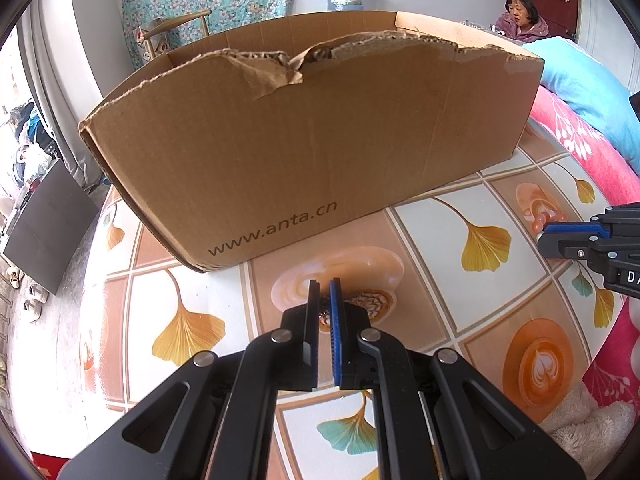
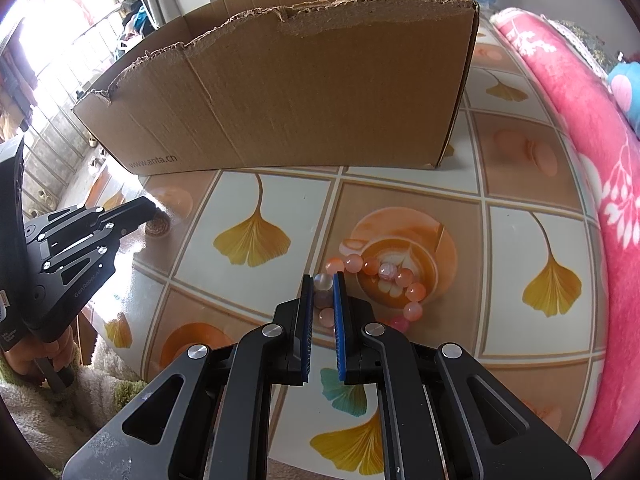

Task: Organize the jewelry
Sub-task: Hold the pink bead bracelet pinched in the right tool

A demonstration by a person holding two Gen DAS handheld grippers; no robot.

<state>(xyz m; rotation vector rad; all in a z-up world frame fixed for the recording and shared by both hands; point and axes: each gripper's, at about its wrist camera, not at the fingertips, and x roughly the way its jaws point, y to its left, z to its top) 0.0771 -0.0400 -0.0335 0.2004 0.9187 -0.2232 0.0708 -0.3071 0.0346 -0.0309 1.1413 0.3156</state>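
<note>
Pickup step: my right hand-held gripper is clamped on the pink round-bead bracelet, and my left hand-held gripper is closed on a small brown woven ring. Next: lift both clear of the desk w/o slipping, over the torn wall of the brown cardboard box.

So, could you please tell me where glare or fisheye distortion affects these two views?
Right wrist view: the window at upper left is blown out, and sheen lies on the tablecloth beside the left tongs. Left wrist view: even light, but the cardboard box bows strongly; dark corners in both.
</note>
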